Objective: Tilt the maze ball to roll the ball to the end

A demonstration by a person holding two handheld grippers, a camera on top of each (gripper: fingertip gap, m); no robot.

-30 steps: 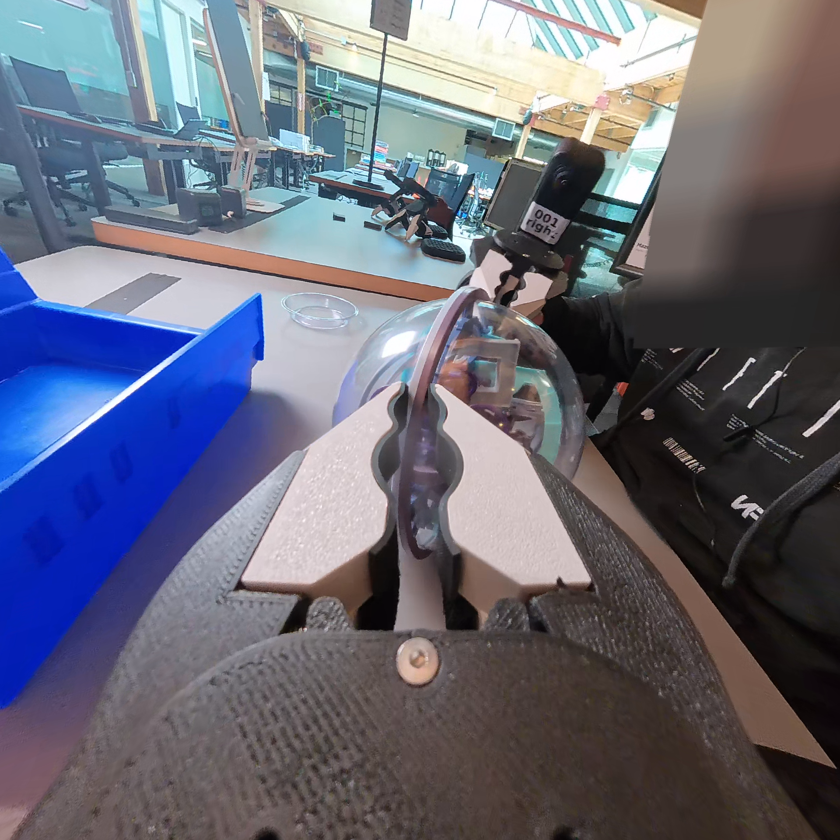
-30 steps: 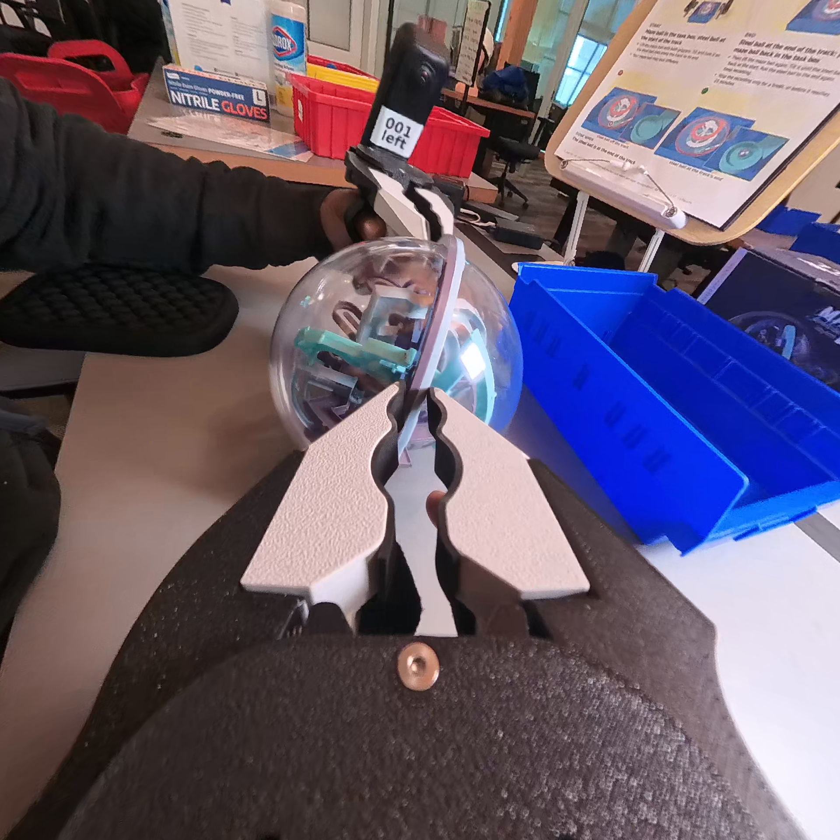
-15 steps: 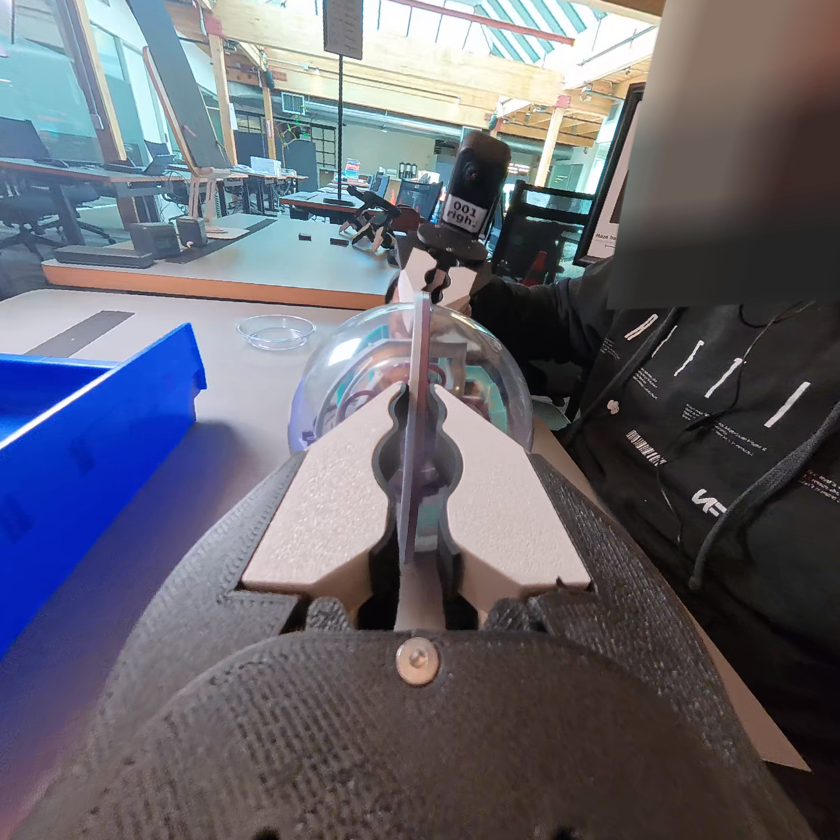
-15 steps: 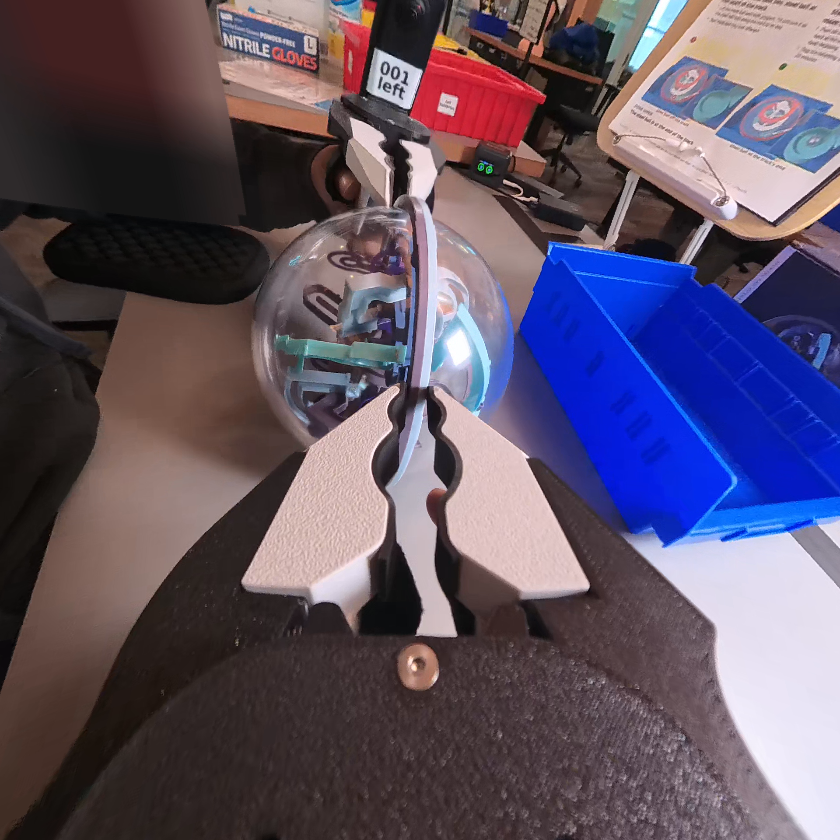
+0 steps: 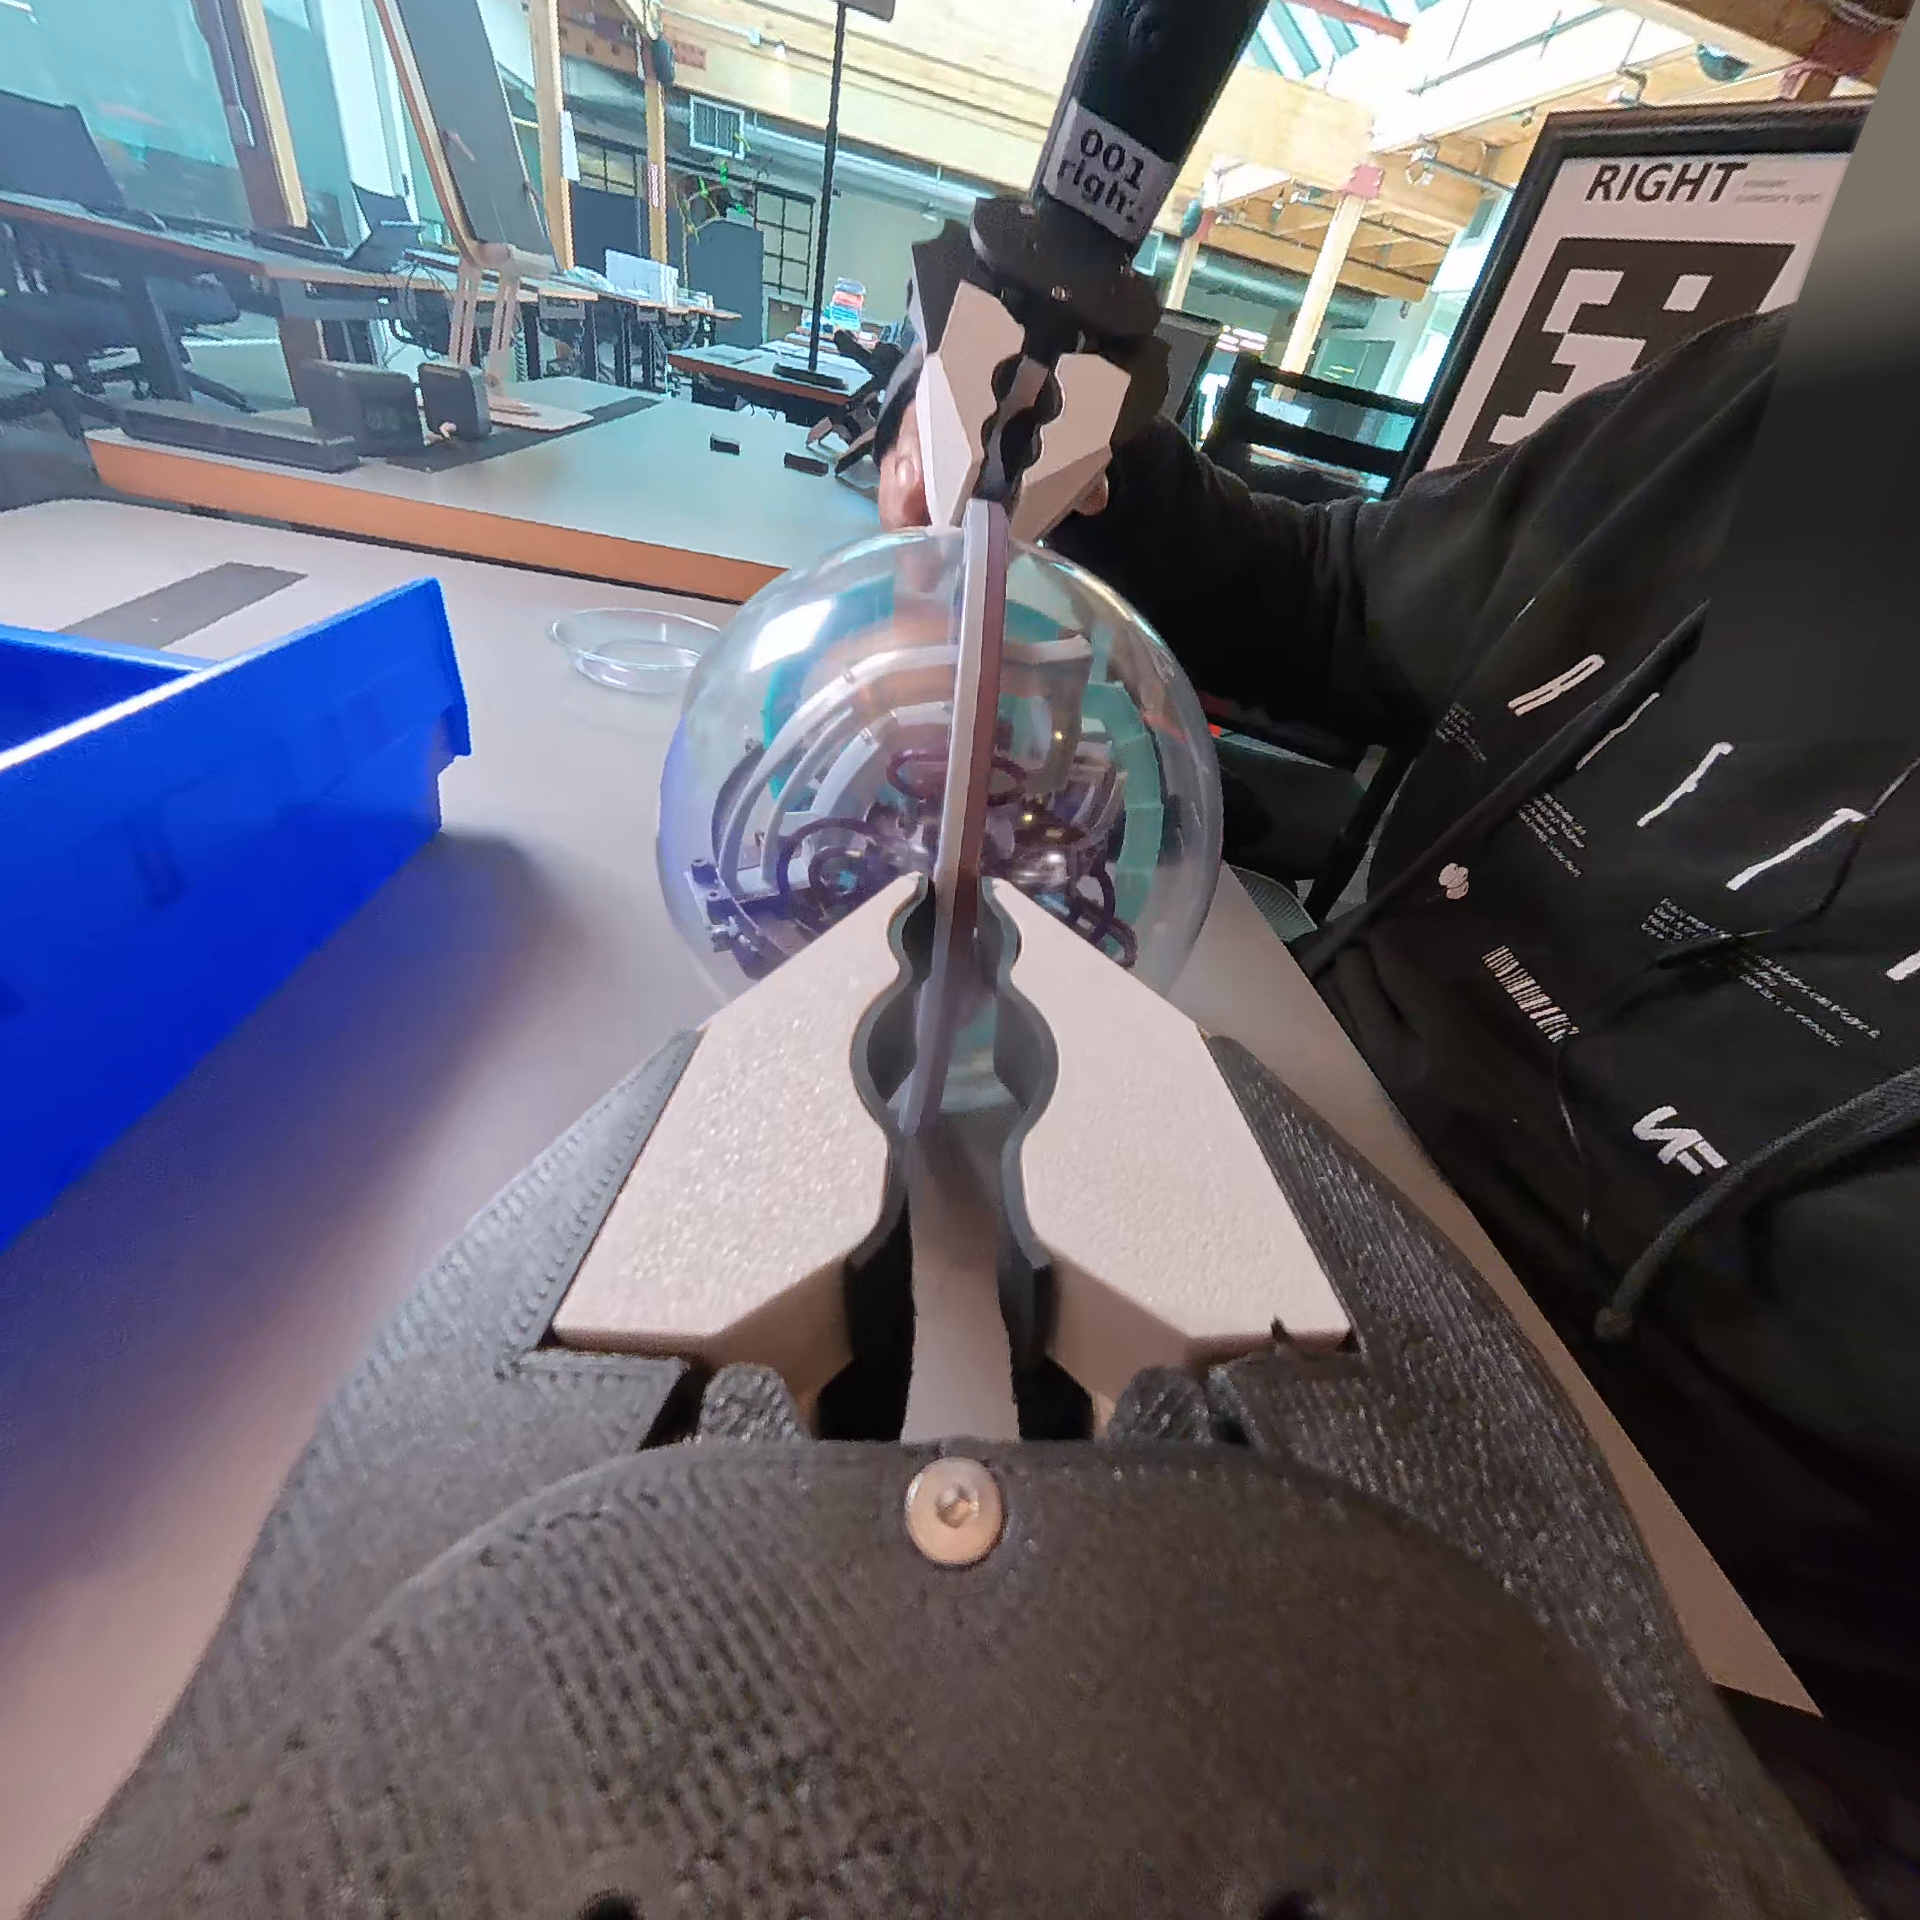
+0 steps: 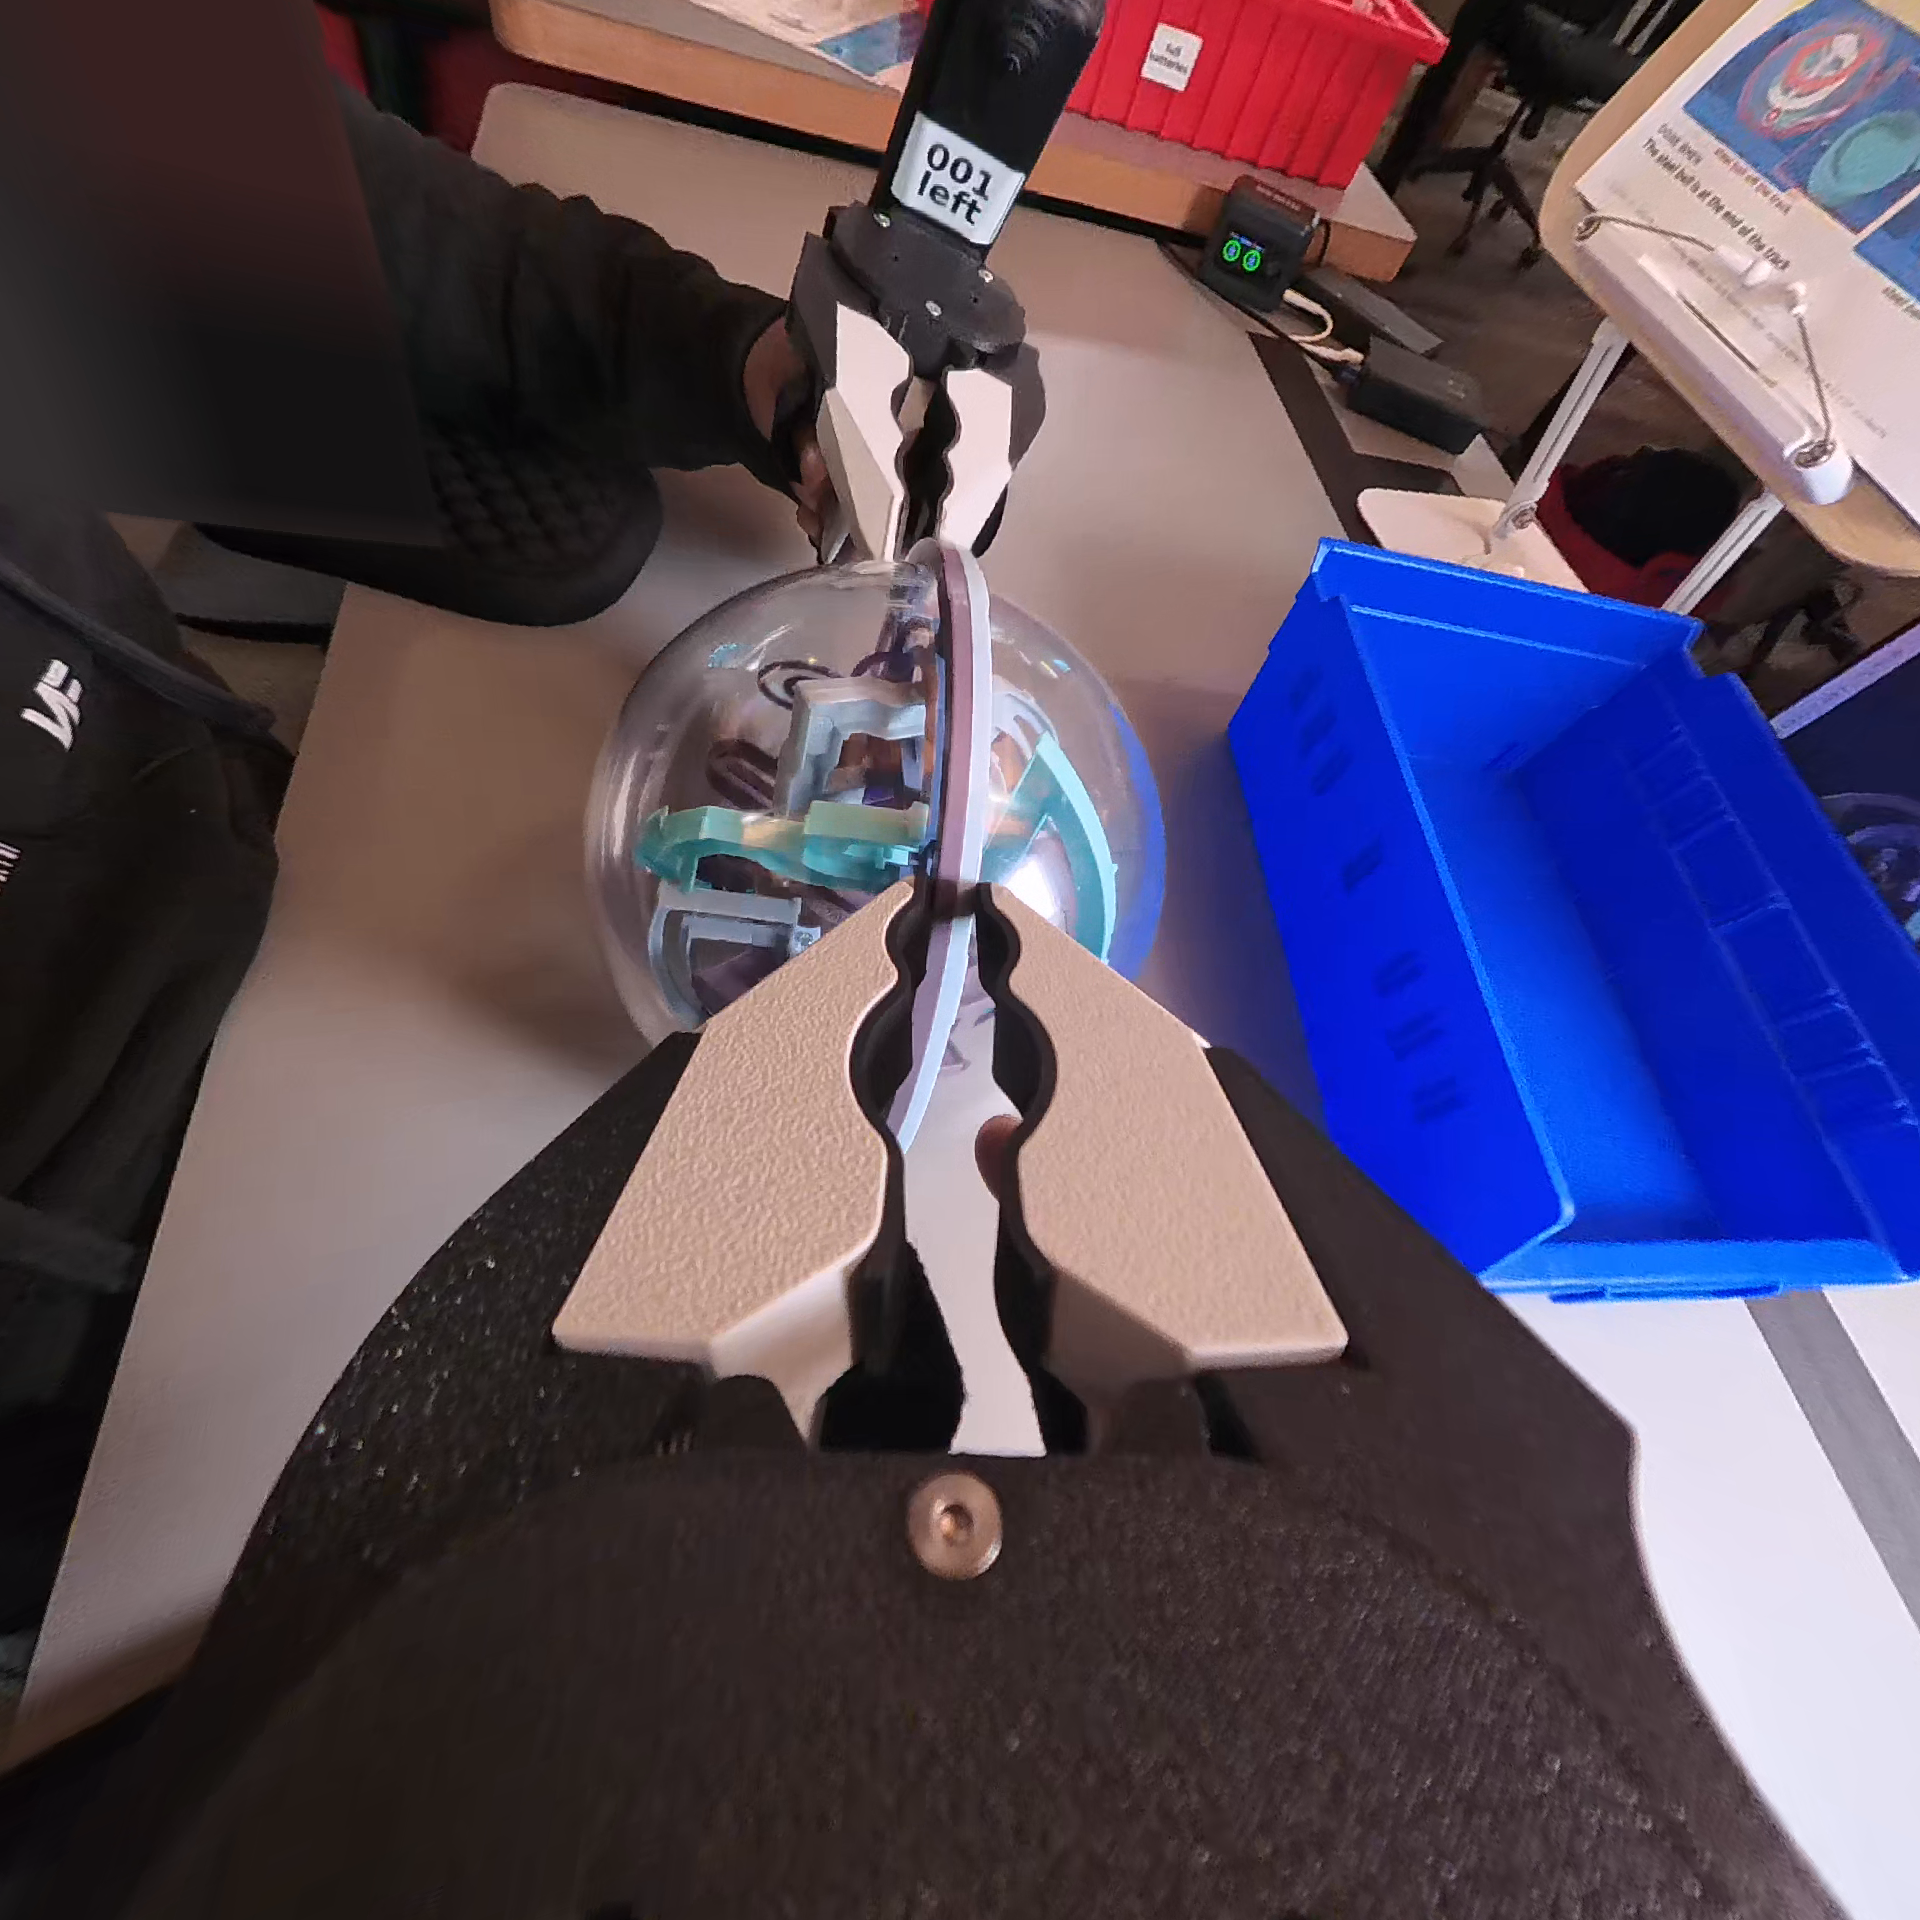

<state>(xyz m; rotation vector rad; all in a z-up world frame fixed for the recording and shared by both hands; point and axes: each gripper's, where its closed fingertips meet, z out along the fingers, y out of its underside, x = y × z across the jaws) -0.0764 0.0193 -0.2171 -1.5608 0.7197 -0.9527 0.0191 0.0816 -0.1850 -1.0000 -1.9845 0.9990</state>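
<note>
The bench (image 5: 540, 727) is a pale grey top with a dark strip (image 5: 187, 597) laid across its far part, in a large open workroom with timber beams, glass walls and rows of desks with office chairs behind. In the right wrist view a second bench behind carries one red bin (image 6: 1247, 73), and a stand to the right holds one board of illustrated instruction sheets (image 6: 1766, 156).

One blue bin (image 6: 1558, 935) lies on the bench just beside the maze ball, its open top showing ribbed inner walls. One shallow clear dish (image 5: 629, 644) sits farther back on the bench. A person in a dark hooded top (image 5: 1610, 831) fills the side of the left wrist view, a sleeve reaching to each handle. A black dimpled pad (image 6: 520, 509) lies partly under the sleeve.

One maze ball (image 5: 831, 779), a clear sphere with teal, grey and purple tracks inside, is held between the two claws just above the bench; whether it touches is unclear. The left claw (image 5: 951, 914) is pinching the ball's flat rim band on the near side, and the right claw (image 6: 940, 899) is pinching the same band on the opposite side. The small rolling ball inside cannot be picked out for certain.
</note>
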